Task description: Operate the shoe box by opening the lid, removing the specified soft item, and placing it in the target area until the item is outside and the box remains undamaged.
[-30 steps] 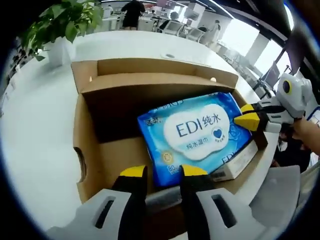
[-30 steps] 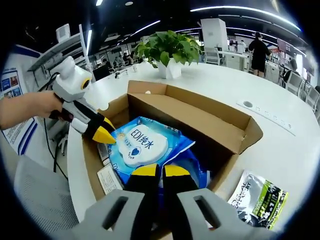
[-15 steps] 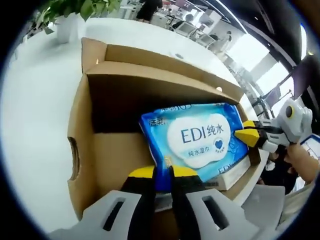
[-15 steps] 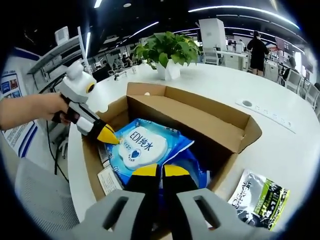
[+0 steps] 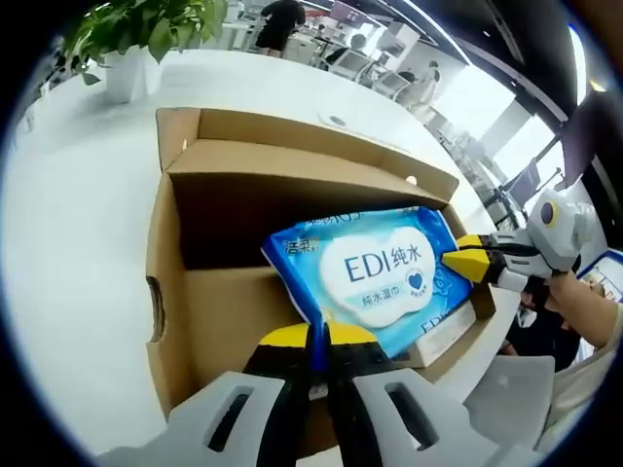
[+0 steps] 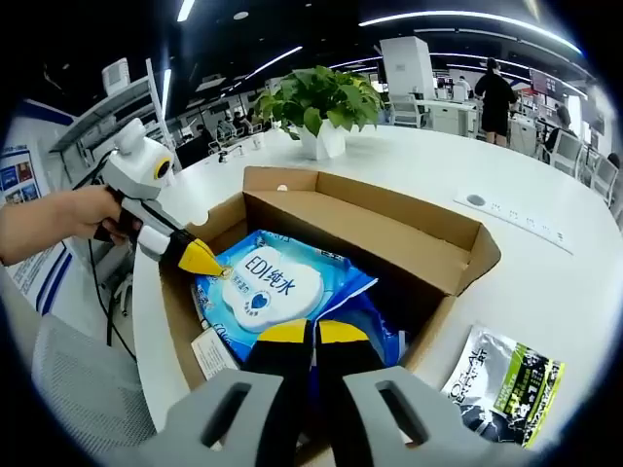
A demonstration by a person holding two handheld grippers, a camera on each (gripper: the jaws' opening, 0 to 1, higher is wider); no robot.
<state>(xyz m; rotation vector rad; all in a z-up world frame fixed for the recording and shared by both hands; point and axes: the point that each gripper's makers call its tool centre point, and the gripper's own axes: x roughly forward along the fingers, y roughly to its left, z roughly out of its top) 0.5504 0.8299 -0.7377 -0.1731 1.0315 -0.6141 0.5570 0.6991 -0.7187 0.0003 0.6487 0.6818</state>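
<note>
Both claws clamp the wipes pack (image 5: 375, 277) in the open box (image 5: 170, 292).
Left claw (image 5: 319, 336) pinches its 6 o'clock edge; right claw (image 6: 313, 333) likewise (white bench (image 6: 545, 282) beneath).

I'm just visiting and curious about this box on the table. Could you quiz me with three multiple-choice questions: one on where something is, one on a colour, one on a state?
1. Where is the wet wipes pack?
A. inside the cardboard box
B. on the floor
C. beside the potted plant

2. What colour are the tips of the left gripper?
A. red
B. yellow
C. green

3. How is the box's lid?
A. taped shut
B. missing
C. folded open

Answers: 1 A, the pack lies within the box walls. 2 B, the tips are yellow. 3 C, the flap stands back and the inside shows.
</note>
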